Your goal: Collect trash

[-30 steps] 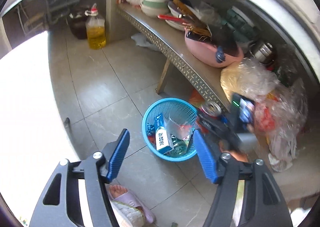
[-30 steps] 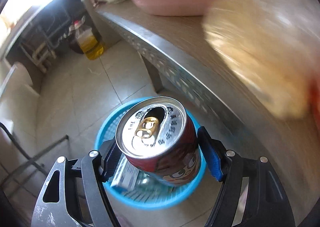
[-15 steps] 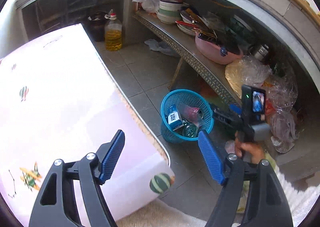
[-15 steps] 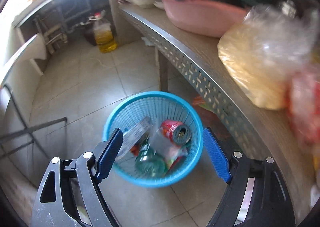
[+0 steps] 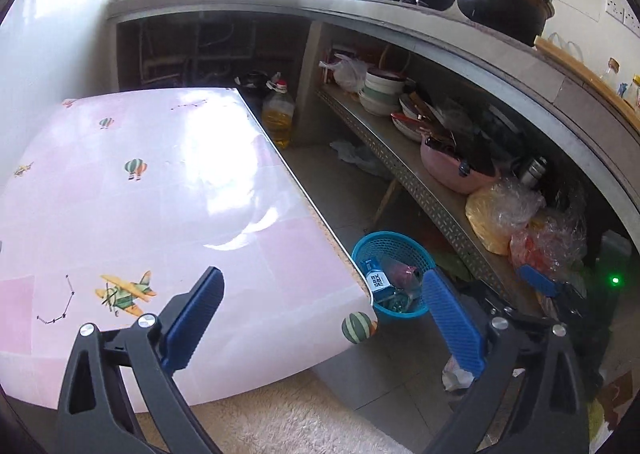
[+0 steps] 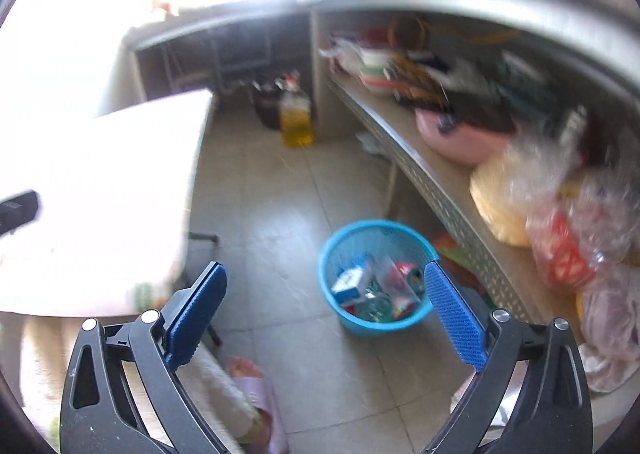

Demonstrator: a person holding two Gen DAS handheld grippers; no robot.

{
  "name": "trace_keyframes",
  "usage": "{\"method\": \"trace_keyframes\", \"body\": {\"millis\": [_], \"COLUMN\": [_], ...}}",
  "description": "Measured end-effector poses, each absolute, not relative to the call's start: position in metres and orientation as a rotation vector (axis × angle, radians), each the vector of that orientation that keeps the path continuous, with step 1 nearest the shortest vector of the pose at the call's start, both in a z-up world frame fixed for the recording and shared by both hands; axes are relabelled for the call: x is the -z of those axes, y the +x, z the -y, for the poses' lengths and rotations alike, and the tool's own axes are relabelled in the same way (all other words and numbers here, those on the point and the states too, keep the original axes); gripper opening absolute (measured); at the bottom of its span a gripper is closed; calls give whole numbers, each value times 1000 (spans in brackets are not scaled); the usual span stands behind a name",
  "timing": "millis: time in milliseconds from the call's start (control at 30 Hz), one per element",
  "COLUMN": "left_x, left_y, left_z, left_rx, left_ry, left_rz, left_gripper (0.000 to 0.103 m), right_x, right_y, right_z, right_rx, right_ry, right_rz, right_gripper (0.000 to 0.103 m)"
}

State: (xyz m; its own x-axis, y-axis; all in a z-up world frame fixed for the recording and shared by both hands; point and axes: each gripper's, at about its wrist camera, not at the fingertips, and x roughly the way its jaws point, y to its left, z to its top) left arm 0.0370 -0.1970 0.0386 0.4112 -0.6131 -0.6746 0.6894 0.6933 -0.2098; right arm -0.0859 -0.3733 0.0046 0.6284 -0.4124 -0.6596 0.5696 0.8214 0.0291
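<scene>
Left gripper (image 5: 322, 318): jaws opening, blue pads wide apart, nothing between them; it hangs over the near corner of the table.
Right gripper (image 6: 326, 310): jaws opening, pads spread wide and empty, above bare floor tiles; the basket sits just inside its right pad.
Basket (image 6: 352, 318): blue mesh, upright on the floor, just beside the shelf's perforated edge.
Trash in basket (image 6: 352, 282): a blue-and-white carton, a red can on its side, clear plastic and a greenish glass item; the lower layers are too jumbled to identify.
Basket, left view (image 5: 394, 246): near rim cut off by the table corner and by the right pad.
Table (image 5: 140, 194): pink cloth printed with balloons and an aeroplane; strong glare washes out its centre.
Shelf (image 6: 424, 174): carries a pink basin (image 6: 464, 142) and plastic bags (image 6: 516, 198); the right view is motion-blurred, so smaller items are unreadable.
Oil bottle (image 6: 296, 122): stands on the floor by the shelf's far end.
Slippered foot (image 6: 252, 374): partly hidden at the bottom edge.
</scene>
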Motion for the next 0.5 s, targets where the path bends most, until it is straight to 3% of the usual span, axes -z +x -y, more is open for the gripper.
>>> {"method": "trace_keyframes", "body": {"millis": [333,500], "left_x": [-55,-61], "left_y": [12,3], "left_z": [141,116], "left_rx": [538,426], "left_ry": [126,147], "left_rz": [-721,-669], "left_gripper": [97,97], "right_x": [-53,-61], "right_y": [-102,-104], "right_z": [290,277], "right_rx": [475,458], "right_ry": [112,113], "right_rz": [-518,-518], "right_gripper": [95,95]}}
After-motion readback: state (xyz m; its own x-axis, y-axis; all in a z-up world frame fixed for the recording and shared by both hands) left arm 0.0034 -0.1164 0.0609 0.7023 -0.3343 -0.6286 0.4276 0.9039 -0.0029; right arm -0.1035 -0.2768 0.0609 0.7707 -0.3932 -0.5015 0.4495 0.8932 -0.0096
